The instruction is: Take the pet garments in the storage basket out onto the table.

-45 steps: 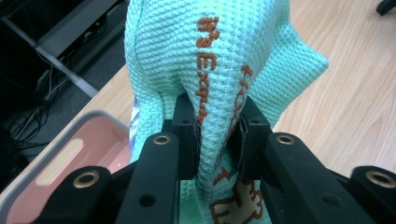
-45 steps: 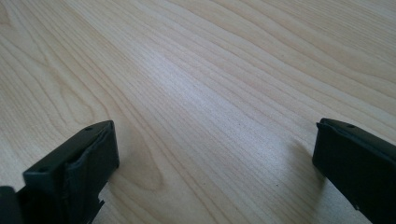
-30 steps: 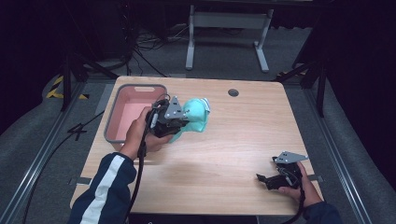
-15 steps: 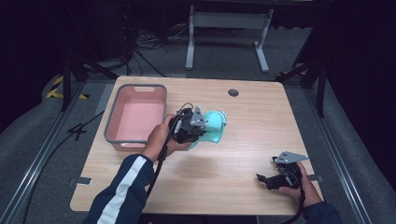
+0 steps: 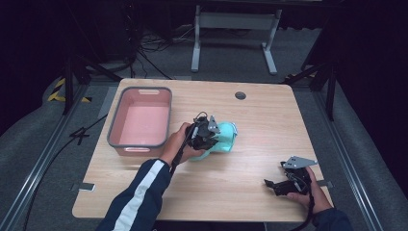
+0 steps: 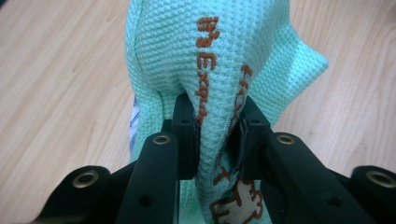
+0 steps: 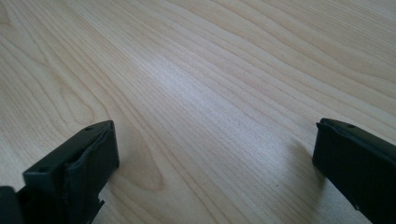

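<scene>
left sleeve (image 5: 139, 197): navy, white stripe down the forearm
left gripper (image 6: 215, 140): black jaws, brass-ringed screw holes, black cable
right gripper (image 5: 269, 184): black body, grey three-cornered plate on top, black cable
right sleeve (image 5: 332, 220): dark blue cuff

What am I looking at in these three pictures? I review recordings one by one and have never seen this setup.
A person sits at a light wooden table and holds a hand-operated tool with two black jaws in each hand.

The high view looks down on the table from above the person's side. The other two pictures come from small cameras that ride on the tools and look along their jaws.

On the table stands a pink plastic tub with a grey rim. To its right lies a mint-green waffle-weave cloth with orange lettering.

The left gripper has its jaws pinched on a fold of that cloth; from above it shows at the table's middle.

The right gripper rests near the table's front right corner, with its jaws wide apart over bare wood, holding nothing.
</scene>
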The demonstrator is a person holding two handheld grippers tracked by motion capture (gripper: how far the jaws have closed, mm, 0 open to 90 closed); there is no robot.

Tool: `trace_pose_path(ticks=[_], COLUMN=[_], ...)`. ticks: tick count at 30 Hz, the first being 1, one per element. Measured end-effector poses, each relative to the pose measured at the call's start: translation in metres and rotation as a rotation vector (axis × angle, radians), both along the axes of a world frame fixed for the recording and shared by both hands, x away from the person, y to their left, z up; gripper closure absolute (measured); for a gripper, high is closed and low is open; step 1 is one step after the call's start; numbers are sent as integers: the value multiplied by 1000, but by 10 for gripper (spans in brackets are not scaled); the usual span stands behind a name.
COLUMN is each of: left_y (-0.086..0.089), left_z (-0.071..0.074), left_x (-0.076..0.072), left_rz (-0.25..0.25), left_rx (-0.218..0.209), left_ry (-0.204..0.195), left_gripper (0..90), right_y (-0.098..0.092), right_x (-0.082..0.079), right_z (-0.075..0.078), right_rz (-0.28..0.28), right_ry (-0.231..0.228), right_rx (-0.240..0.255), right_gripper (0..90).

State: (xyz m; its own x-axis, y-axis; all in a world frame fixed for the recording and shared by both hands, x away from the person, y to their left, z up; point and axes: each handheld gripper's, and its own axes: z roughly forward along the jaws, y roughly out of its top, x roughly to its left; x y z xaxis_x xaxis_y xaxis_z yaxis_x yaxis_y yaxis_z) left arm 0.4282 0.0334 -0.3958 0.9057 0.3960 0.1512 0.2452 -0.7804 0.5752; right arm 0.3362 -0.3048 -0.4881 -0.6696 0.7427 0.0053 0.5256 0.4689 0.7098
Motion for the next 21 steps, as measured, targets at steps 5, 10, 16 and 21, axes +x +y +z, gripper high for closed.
trace_pose_path(ticks=[5,10,16,21], left_y=[-8,-16,-27,-35], left_z=[-14,-26,-41,-53], left_x=[7,13,14,14], left_rz=[13,29,21,22], left_rx=[16,33,49,85], left_ry=[26,33,60,76], left_gripper=[735,731,726,710], right_y=[0,0,0,0], right_x=[0,0,0,0], right_z=[0,0,0,0], right_rz=[0,-1,-1,-1], right_ry=[0,1,1,1], right_rx=[0,1,1,1], right_gripper=[5,5,6,6])
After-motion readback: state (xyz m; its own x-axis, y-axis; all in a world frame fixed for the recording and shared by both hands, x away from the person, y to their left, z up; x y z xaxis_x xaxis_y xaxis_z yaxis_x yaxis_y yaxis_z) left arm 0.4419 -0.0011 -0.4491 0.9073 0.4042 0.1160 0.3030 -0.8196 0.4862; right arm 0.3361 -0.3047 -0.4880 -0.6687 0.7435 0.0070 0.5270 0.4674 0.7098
